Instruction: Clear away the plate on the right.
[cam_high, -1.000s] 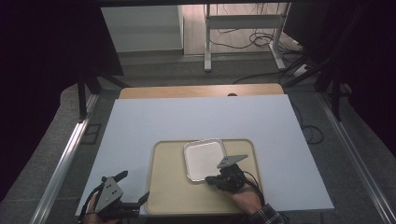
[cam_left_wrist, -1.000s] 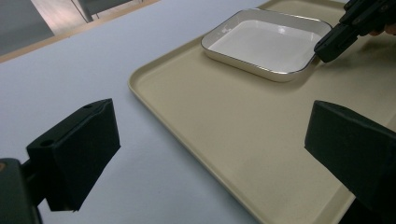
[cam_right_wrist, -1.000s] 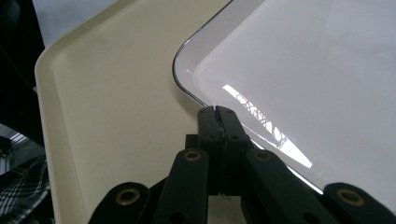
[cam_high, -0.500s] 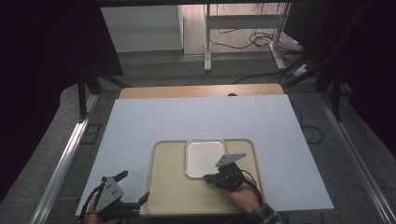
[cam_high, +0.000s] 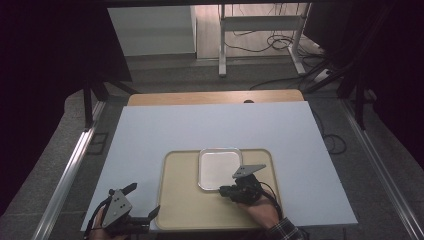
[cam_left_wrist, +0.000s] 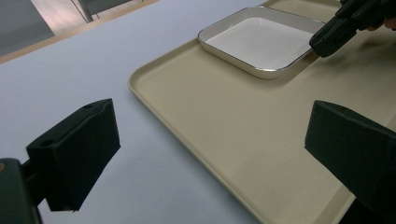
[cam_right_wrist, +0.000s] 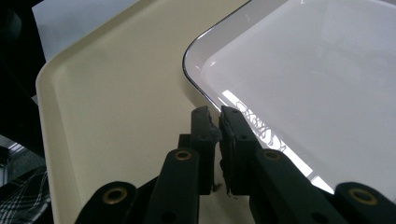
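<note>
While the person's right forearm enters from the near edge of the table, the right hand (cam_high: 260, 210) lies over the near right part of the beige tray (cam_high: 185, 200), with a checked cuff at the wrist, and points the right gripper (cam_high: 223, 189) leftward at the near right corner of the white square dish (cam_high: 218, 167). Seen in the right gripper view, the right gripper (cam_right_wrist: 215, 122) has its two black jaws almost together, a thin slit between them; they have just been opening slightly, and the tips stand at the dark-edged rim of the white square dish (cam_right_wrist: 317, 88), whose edge runs just beside the slit; whether the pads press on the rim cannot be told. That dish rests flat on the tray's far half, right of the tray's middle, and its interior is bare. Beyond the tray's near left corner, the left hand (cam_high: 102, 222) holds the left gripper (cam_high: 140, 202) low over the pale blue table sheet (cam_high: 150, 130), grey plate uppermost, aimed rightward across the tray. In the left gripper view, the left gripper (cam_left_wrist: 210, 140) has its jaws spread wide with nothing between them, one over the sheet and one over the beige tray (cam_left_wrist: 224, 121), whose left rim passes between them; farther off, the dish (cam_left_wrist: 261, 42) and the other gripper's tip at its corner appear.
</note>
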